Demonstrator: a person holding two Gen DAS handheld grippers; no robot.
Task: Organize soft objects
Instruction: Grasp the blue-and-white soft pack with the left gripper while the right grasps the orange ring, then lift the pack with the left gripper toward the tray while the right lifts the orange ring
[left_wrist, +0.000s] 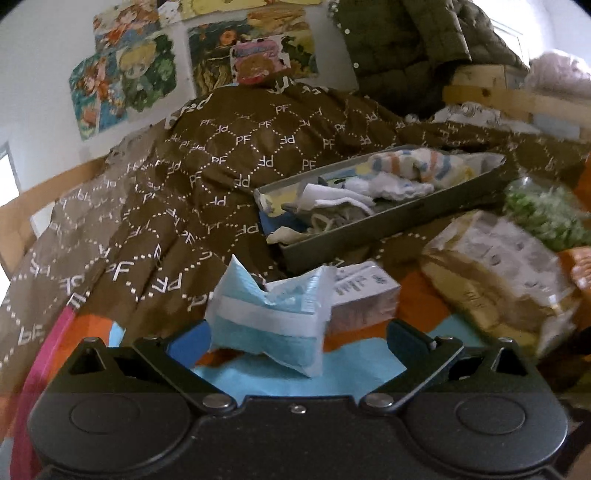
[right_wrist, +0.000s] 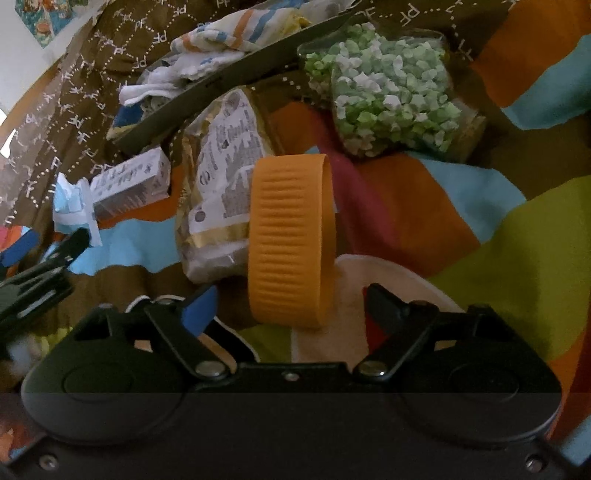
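My left gripper (left_wrist: 291, 334) is open around a crumpled blue-and-white face mask (left_wrist: 266, 321) that lies on the bedspread between its fingers. It also shows in the right wrist view (right_wrist: 72, 206). My right gripper (right_wrist: 291, 306) is open, with an orange ribbed band (right_wrist: 291, 240) standing on edge between its fingers. A grey tray (left_wrist: 391, 218) behind the mask holds socks and small cloths, among them a striped sock (left_wrist: 417, 166). The tray also shows in the right wrist view (right_wrist: 207, 92).
A small white box (left_wrist: 364, 295) lies right of the mask. A gold-and-white packet (right_wrist: 218, 192) and a clear bag of green and white bits (right_wrist: 388, 92) lie nearby. A brown patterned quilt (left_wrist: 166, 192) is heaped at the left. A cream pad (right_wrist: 347, 317) lies under the right gripper.
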